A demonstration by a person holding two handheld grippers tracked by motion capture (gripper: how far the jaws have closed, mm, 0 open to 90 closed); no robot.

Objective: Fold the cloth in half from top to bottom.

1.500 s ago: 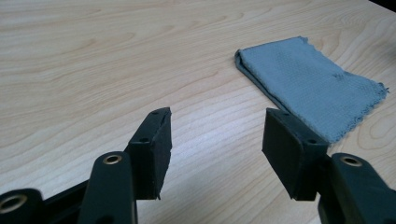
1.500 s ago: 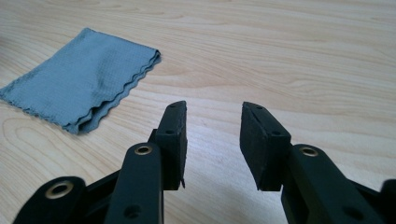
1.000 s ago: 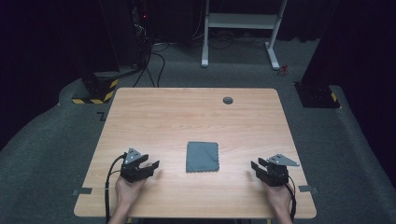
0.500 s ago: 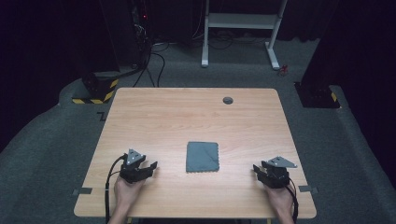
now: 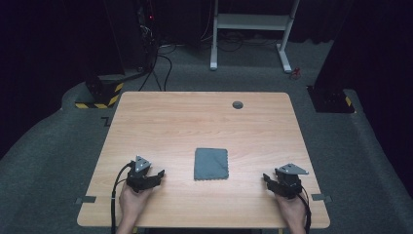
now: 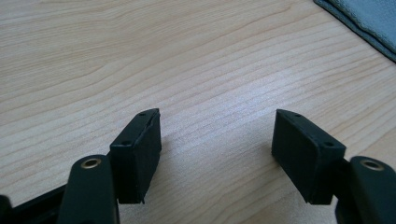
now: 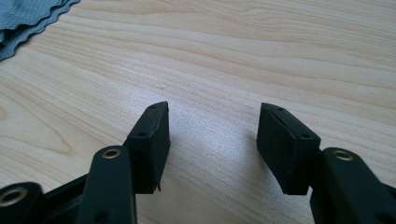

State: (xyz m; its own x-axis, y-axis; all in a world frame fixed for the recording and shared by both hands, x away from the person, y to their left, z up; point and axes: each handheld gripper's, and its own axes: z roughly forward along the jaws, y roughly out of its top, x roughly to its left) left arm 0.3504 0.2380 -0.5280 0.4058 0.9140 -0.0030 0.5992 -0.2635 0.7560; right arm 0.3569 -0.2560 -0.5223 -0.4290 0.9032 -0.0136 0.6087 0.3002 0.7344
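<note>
A folded grey cloth (image 5: 211,164) lies flat near the middle of the wooden tabletop (image 5: 204,122), between the two hands and well apart from both, exactly where it lay a second ago. The left tongs (image 5: 158,175) rest low over the front left of the tabletop, jaws spread wide with nothing but bare wood between them; they have just been opening. The right tongs (image 5: 267,179) sit at the front right, likewise gaping and empty, their jaws also having just been opening, visibly wider than a second earlier. Neither hand has shifted from its spot. In the left gripper view, a corner of the cloth shows at the upper right.
</note>
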